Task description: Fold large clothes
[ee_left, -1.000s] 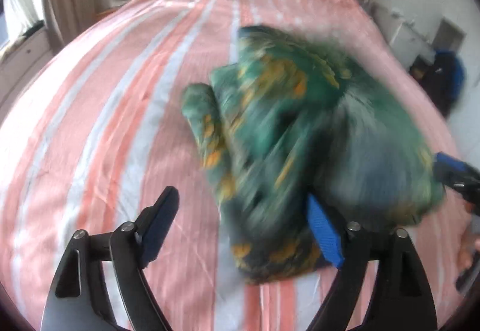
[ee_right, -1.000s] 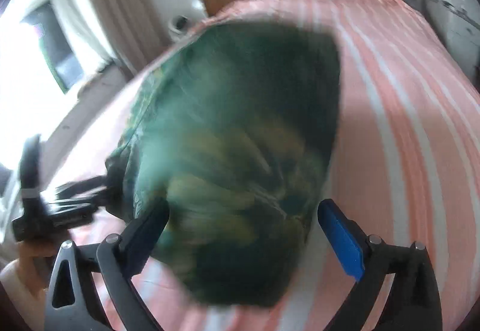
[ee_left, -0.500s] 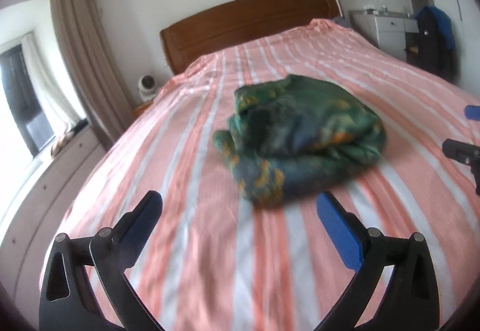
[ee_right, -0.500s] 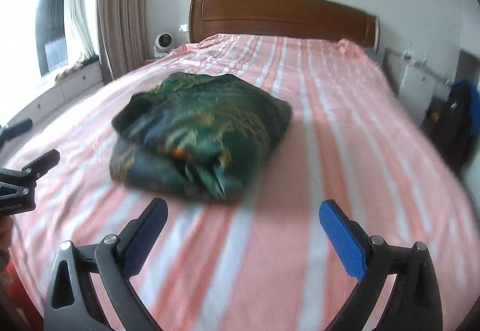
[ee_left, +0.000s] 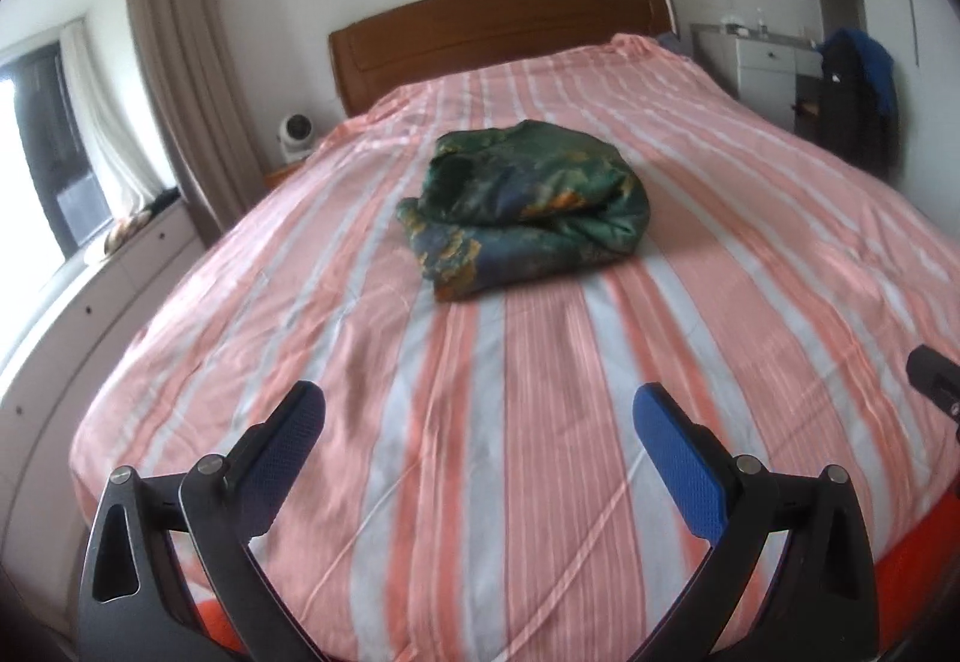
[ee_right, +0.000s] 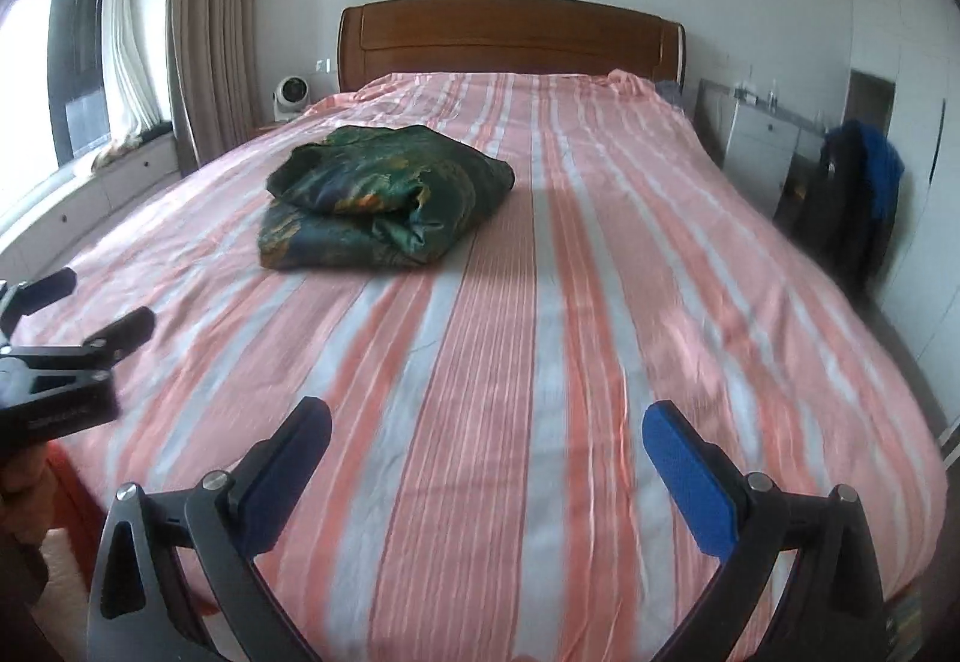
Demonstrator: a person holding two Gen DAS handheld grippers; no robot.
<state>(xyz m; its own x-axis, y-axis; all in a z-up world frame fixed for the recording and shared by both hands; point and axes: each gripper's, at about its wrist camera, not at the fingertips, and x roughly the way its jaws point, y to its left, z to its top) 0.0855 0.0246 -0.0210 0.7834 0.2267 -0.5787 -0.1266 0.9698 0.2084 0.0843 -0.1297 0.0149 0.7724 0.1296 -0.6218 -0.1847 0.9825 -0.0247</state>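
Note:
A dark green garment with orange and blue print [ee_left: 528,206] lies folded in a thick bundle on the middle of the bed; it also shows in the right wrist view [ee_right: 384,200]. My left gripper [ee_left: 480,440] is open and empty, held over the foot of the bed, well short of the bundle. My right gripper [ee_right: 486,452] is open and empty, also near the foot of the bed. The left gripper [ee_right: 78,314] shows at the left edge of the right wrist view, jaws apart.
The bed has a pink, orange and white striped sheet [ee_left: 540,422] and a wooden headboard [ee_left: 498,26]. A small fan [ee_left: 295,131] and curtains [ee_left: 174,62] stand at the left. A white cabinet [ee_right: 759,146] and dark clothes on a chair [ee_right: 858,188] stand at the right.
Both grippers have let go of the folded garment and pulled back toward the foot of the bed. The bundle now rests alone on the sheet.

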